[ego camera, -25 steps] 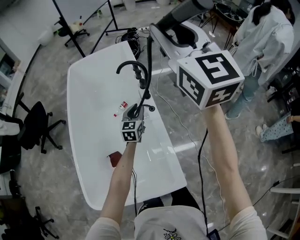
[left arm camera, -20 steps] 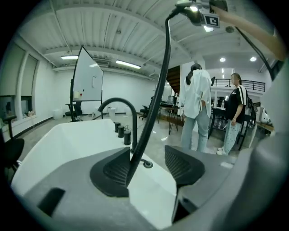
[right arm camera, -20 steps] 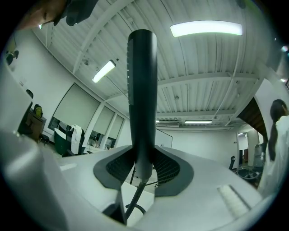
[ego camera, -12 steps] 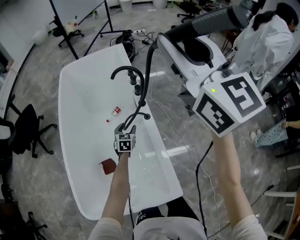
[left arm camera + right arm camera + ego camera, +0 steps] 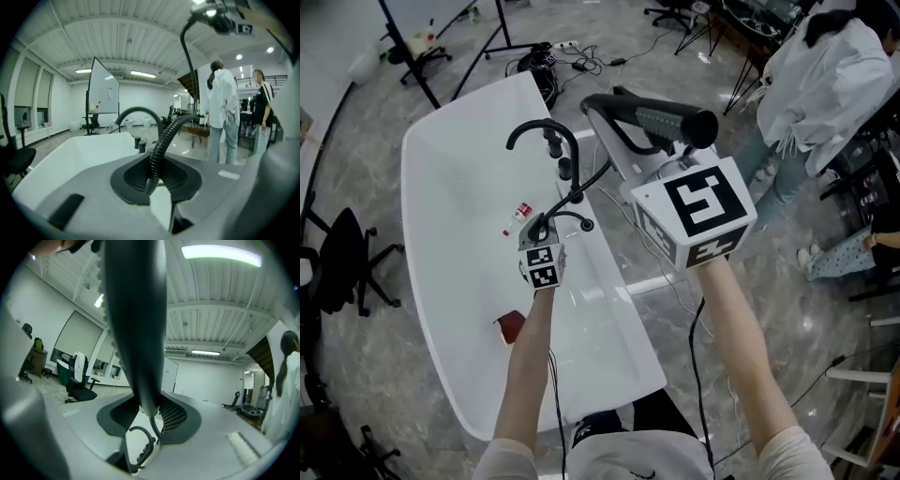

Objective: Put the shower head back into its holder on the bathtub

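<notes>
The white bathtub (image 5: 450, 216) has a black arched faucet (image 5: 534, 131) on its right rim, with a small black holder ring (image 5: 579, 223) beside it. My right gripper (image 5: 654, 141) is shut on the black shower head (image 5: 649, 116), which lies roughly level above the floor, right of the rim. In the right gripper view its dark handle (image 5: 136, 333) runs up between the jaws. The ribbed black hose (image 5: 161, 145) runs between the jaws of my left gripper (image 5: 157, 183), which are closing on it. That left gripper (image 5: 546, 234) sits over the rim near the holder.
A red-brown object (image 5: 511, 326) and a small bottle (image 5: 517, 216) lie inside the tub. A person in a white coat (image 5: 825, 84) stands at the right. An office chair (image 5: 337, 272) is left of the tub, stand legs (image 5: 422, 47) and cables behind it.
My right gripper has come down with the shower head, closer to the tub rim. My left gripper has shifted along the hose, lower and nearer the holder.
</notes>
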Demonstrator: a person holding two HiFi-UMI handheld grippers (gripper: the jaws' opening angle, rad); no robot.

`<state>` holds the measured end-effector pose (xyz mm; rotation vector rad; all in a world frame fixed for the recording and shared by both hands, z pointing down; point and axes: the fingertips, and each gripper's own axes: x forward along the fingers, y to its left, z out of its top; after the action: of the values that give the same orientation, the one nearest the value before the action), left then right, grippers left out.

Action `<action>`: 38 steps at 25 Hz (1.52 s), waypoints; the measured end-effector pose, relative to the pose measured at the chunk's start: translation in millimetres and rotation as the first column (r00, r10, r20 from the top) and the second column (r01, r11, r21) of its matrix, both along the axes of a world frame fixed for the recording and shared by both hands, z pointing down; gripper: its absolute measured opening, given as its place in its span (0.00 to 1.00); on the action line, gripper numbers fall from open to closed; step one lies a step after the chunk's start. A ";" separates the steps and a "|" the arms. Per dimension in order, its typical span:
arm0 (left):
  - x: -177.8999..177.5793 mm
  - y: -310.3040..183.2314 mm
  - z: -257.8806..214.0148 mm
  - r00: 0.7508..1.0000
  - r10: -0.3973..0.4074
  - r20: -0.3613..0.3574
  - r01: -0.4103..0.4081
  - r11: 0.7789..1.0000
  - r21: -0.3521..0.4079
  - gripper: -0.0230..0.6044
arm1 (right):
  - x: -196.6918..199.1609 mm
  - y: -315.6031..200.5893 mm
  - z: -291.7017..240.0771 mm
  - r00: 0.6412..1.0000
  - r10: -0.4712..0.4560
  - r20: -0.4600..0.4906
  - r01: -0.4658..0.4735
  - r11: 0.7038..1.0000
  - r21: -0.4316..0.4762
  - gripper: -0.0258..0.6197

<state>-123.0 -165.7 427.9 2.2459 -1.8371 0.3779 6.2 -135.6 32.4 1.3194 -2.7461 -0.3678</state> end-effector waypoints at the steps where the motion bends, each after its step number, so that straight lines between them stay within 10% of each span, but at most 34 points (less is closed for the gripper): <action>1: 8.2 -5.6 -18.1 0.999 0.019 -0.037 -0.017 0.999 0.044 0.09 | -3.5 -3.2 16.3 1.000 0.003 -0.007 -0.003 0.999 -0.032 0.25; 8: 107.0 9.3 -75.9 0.930 0.289 -0.227 -0.247 0.949 0.196 0.07 | -18.0 -14.3 72.2 0.998 0.009 0.057 0.001 0.984 -0.178 0.25; 20: 166.3 61.4 36.9 0.908 0.296 -0.296 -0.314 0.949 -0.014 0.07 | -19.2 -8.8 164.0 1.000 0.000 0.015 0.005 0.953 -0.303 0.25; 29: 175.6 94.7 112.0 0.889 0.368 -0.272 -0.414 0.900 -0.134 0.21 | -13.3 -17.2 215.3 1.000 0.009 0.014 -0.003 0.933 -0.361 0.25; 38: 98.6 90.0 95.6 0.954 0.144 -0.264 -0.154 0.988 -0.015 0.33 | -18.9 -15.3 247.5 1.000 0.006 -0.006 -0.008 0.922 -0.387 0.25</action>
<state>-24.4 -75.6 523.5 2.2906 -1.5232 0.1268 -12.7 -150.9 279.9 1.2160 -2.6220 0.1696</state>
